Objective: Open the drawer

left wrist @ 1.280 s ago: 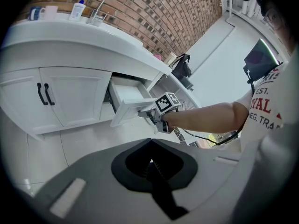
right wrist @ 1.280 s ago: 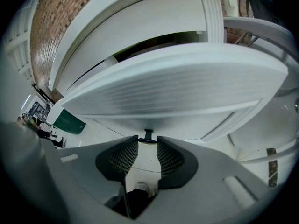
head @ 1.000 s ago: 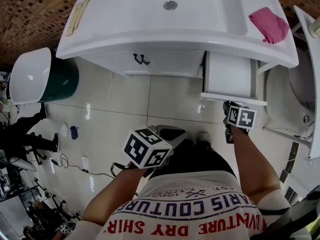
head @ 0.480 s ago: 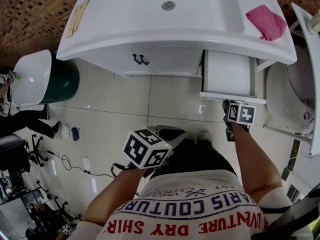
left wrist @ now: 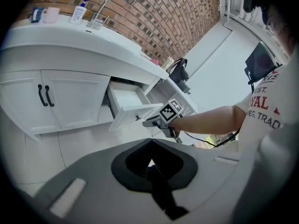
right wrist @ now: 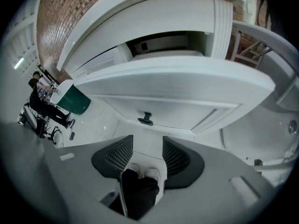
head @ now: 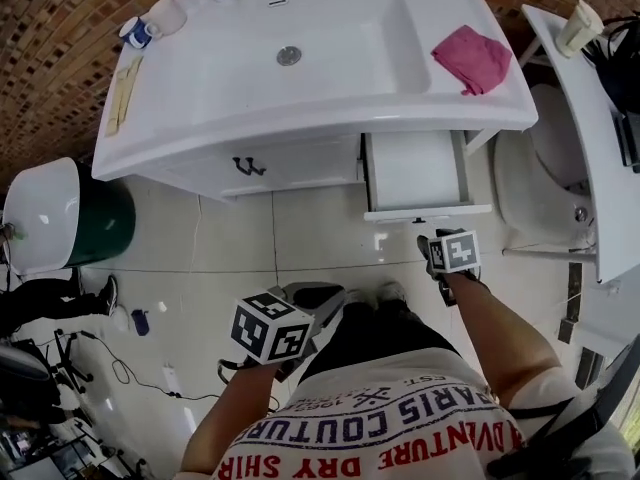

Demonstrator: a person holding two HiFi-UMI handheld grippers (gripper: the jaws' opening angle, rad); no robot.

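The white drawer [head: 413,171] under the basin stands pulled out of the vanity [head: 300,118]. Its front [right wrist: 173,90] fills the right gripper view, with a small black handle [right wrist: 145,118] at the lower edge. My right gripper [right wrist: 147,154] hangs just short of that handle, jaws opening and nothing between them; in the head view the right gripper [head: 435,240] sits a little below the drawer front. My left gripper [left wrist: 151,141] is shut and empty, held low by my body, its marker cube [head: 272,330] at lower centre. The left gripper view also catches the open drawer [left wrist: 127,102].
Two cabinet doors with black handles [head: 245,165] lie left of the drawer. A pink cloth [head: 470,58] rests on the counter's right end. A toilet [head: 545,183] stands right of the drawer, a green bin with a white lid [head: 60,218] at left. My shoes [right wrist: 140,173] are below.
My right gripper was right up against the drawer front; now it has drawn back, with floor showing between them. The head view has shifted, showing more of the counter. The left gripper stayed put.
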